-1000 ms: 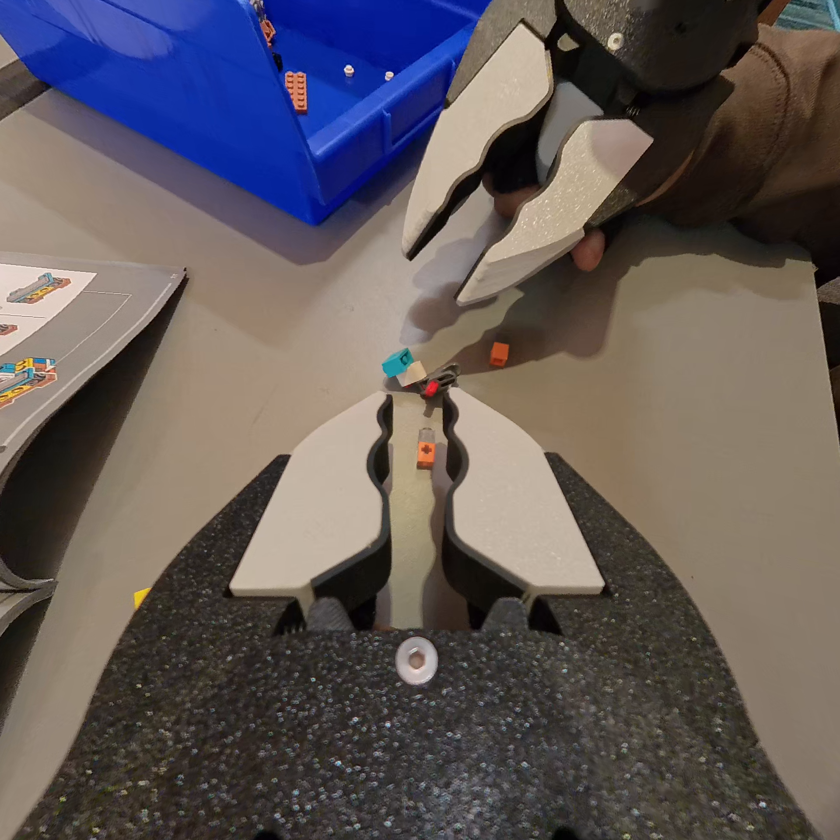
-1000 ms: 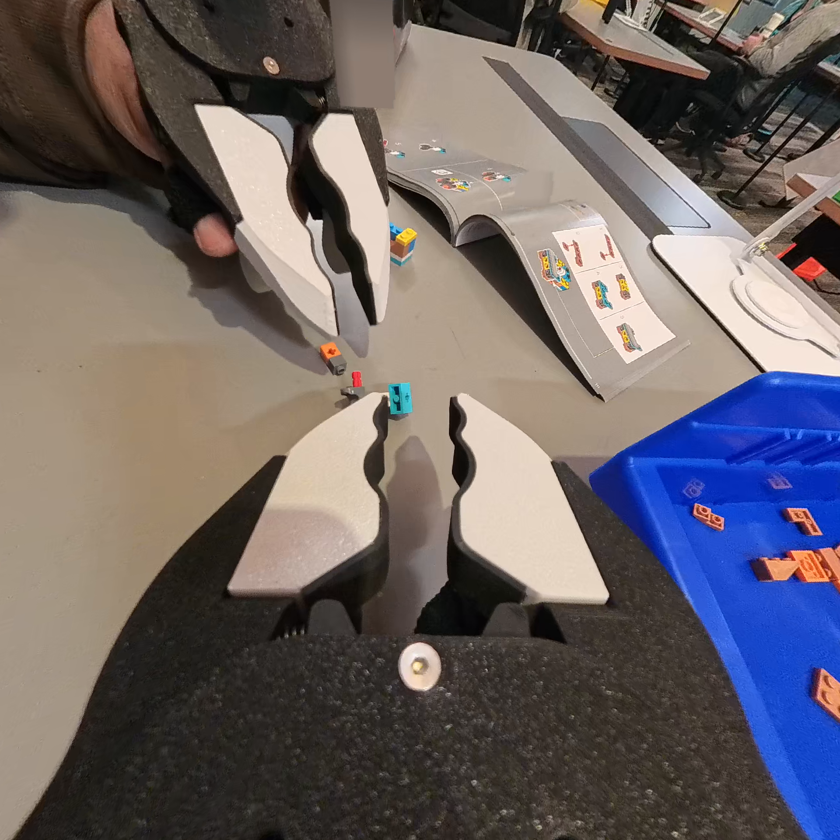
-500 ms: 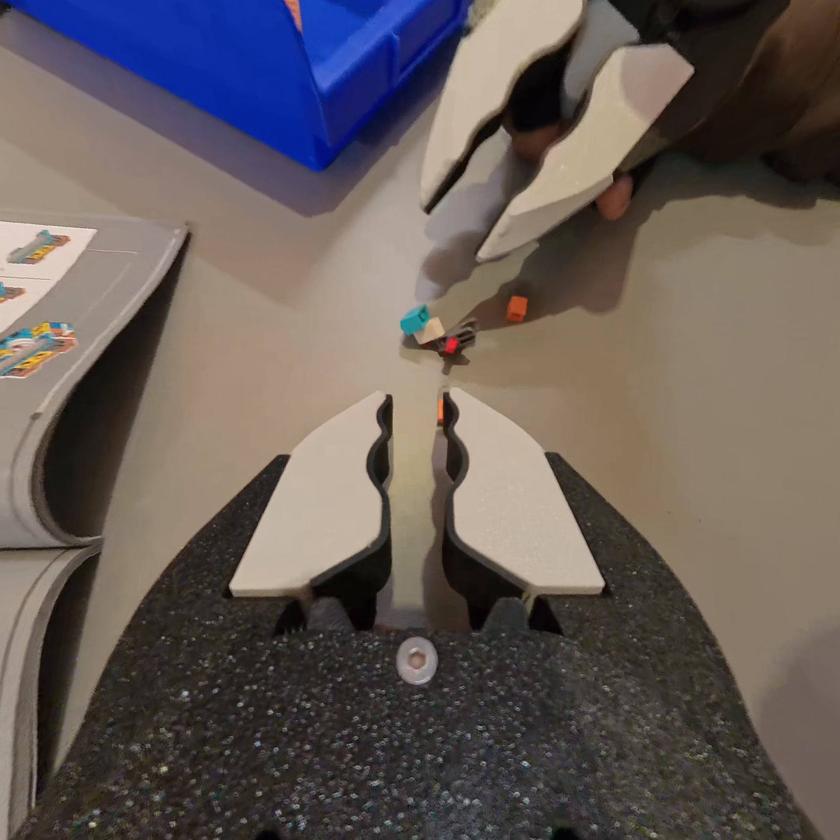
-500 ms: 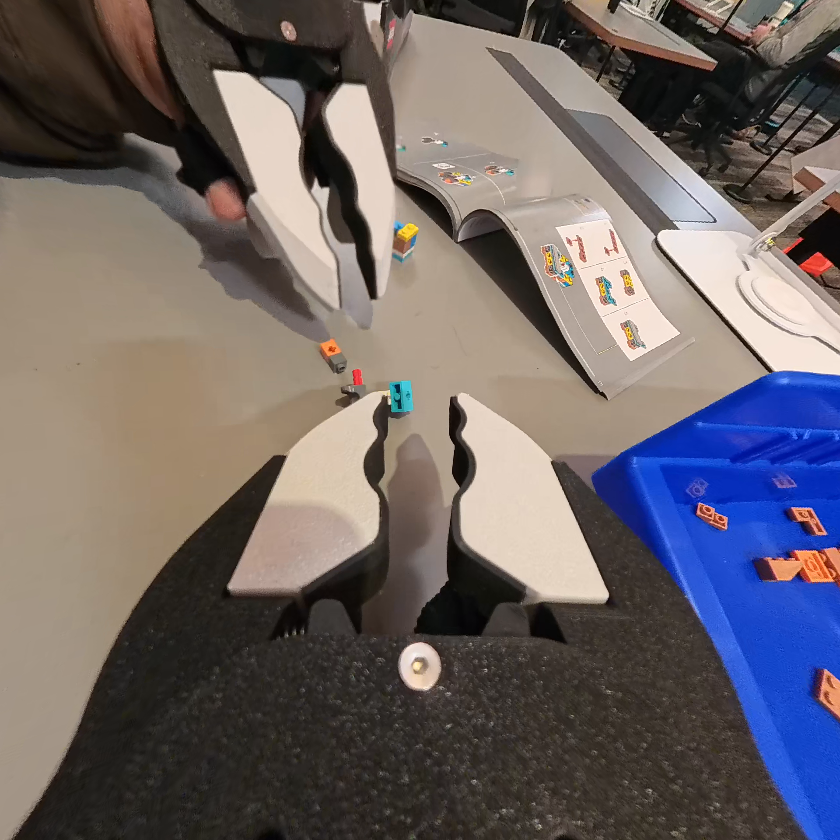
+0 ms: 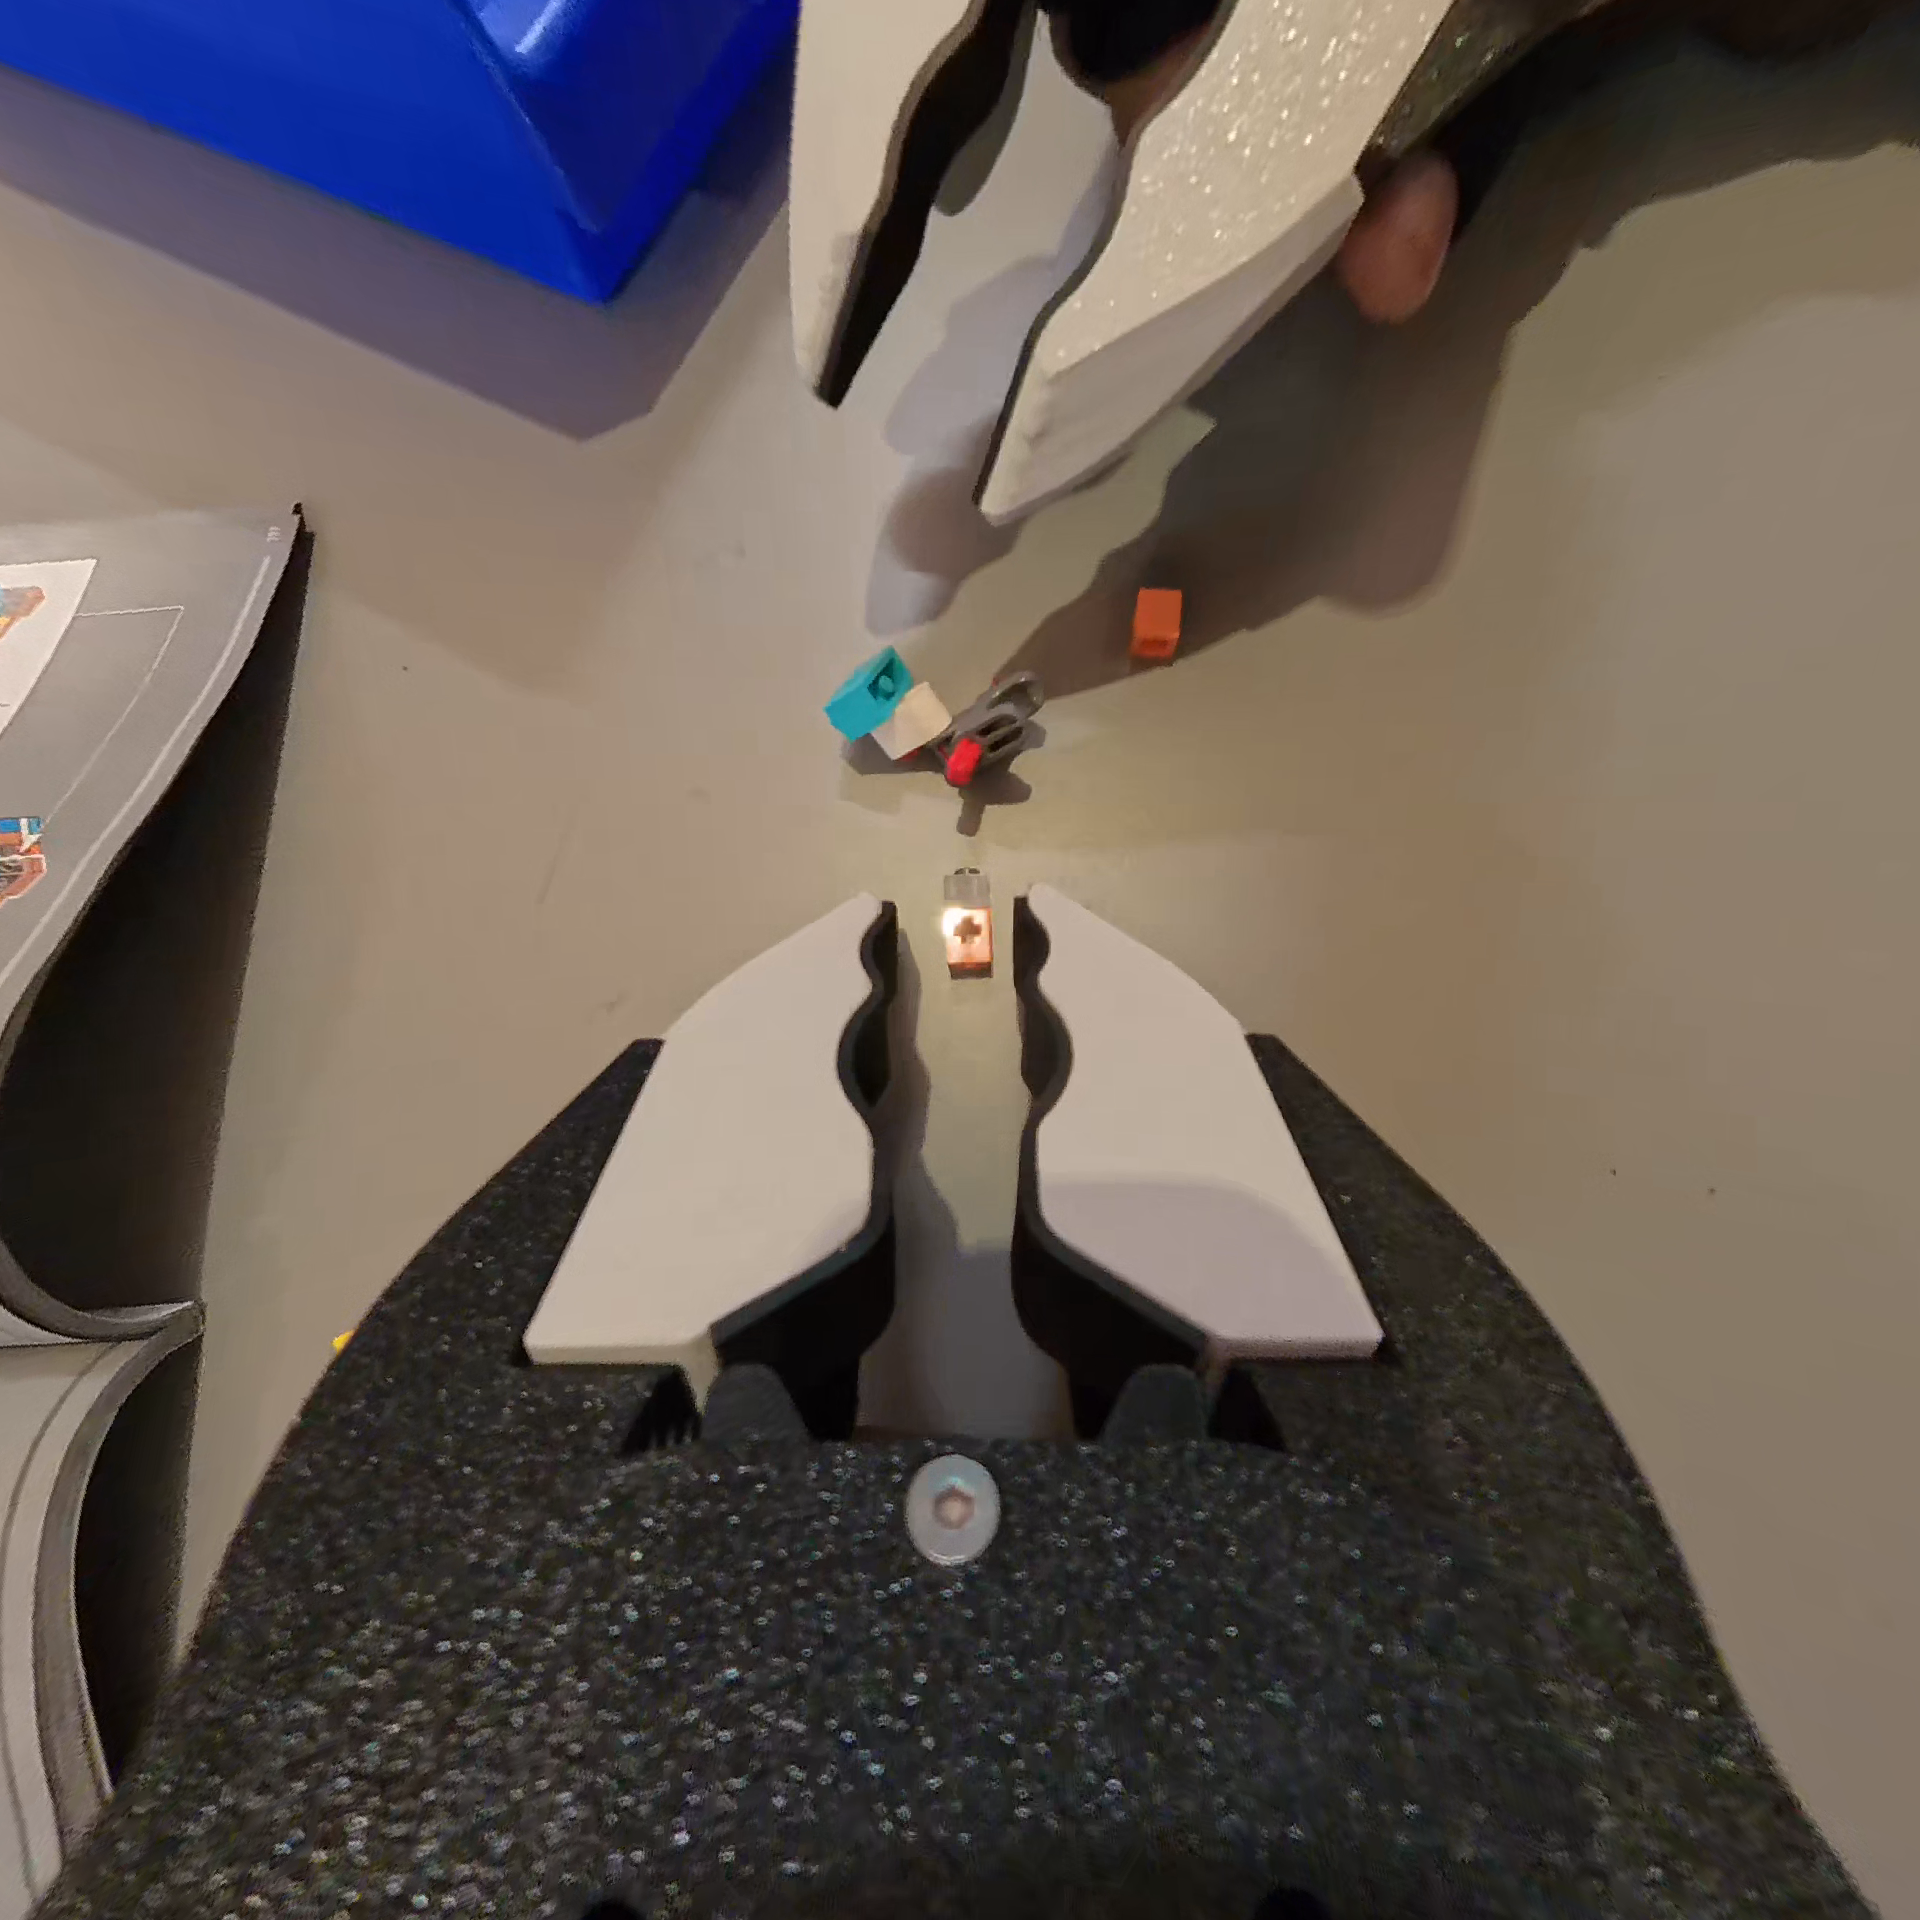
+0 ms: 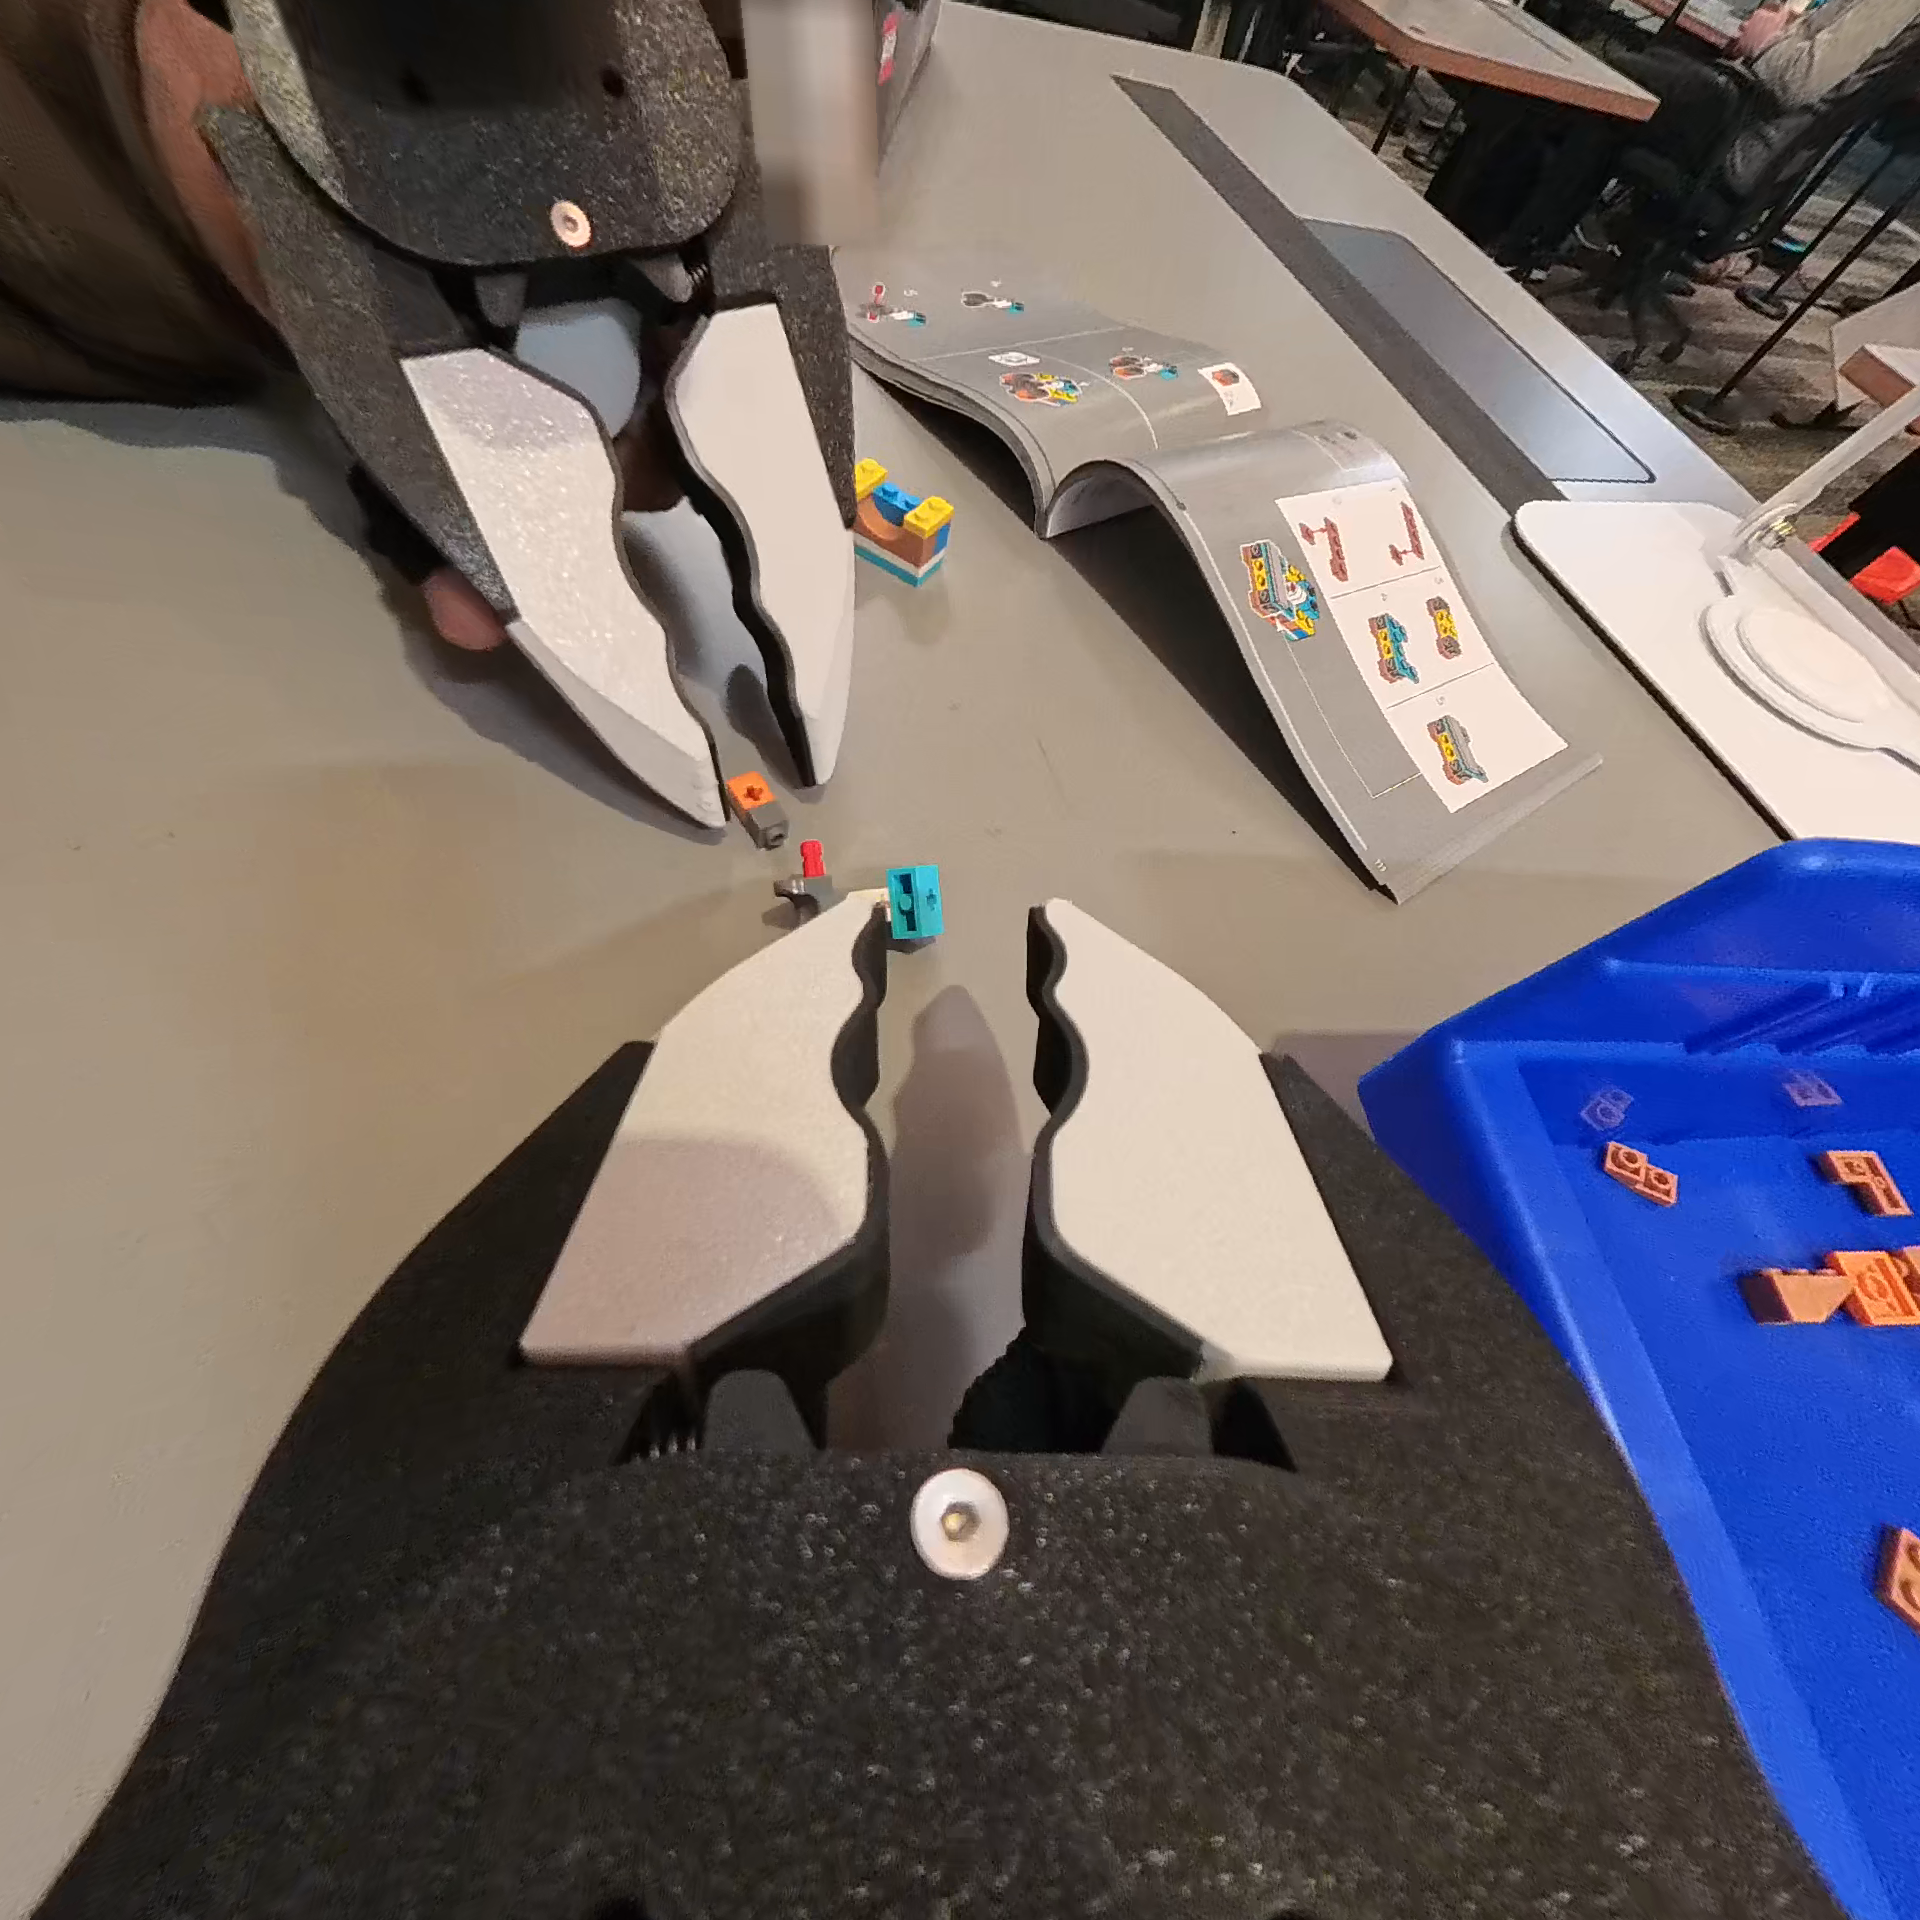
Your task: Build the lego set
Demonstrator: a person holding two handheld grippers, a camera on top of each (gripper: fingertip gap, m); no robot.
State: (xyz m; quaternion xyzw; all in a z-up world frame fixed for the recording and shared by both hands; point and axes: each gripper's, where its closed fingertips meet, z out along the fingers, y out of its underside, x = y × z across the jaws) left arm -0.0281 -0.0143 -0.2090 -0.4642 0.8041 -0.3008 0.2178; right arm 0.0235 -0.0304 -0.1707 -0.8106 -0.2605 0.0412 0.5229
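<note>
Between the parted tips of the left claw (image 5: pixel 954 909), at frame centre, an orange-and-grey lego piece (image 5: pixel 968 927) lies ungripped on the grey surface (image 5: pixel 1558 935). Just beyond sit a teal brick (image 5: pixel 869 694) and a red-tipped grey piece (image 5: pixel 987 727). Higher up, the right claw (image 5: pixel 914 457) hangs open and empty beside the blue bin (image 5: pixel 416 135).

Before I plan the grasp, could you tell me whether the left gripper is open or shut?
Open. The left gripper shows bare table between its fingers, which flank the orange piece without touching it.
</note>
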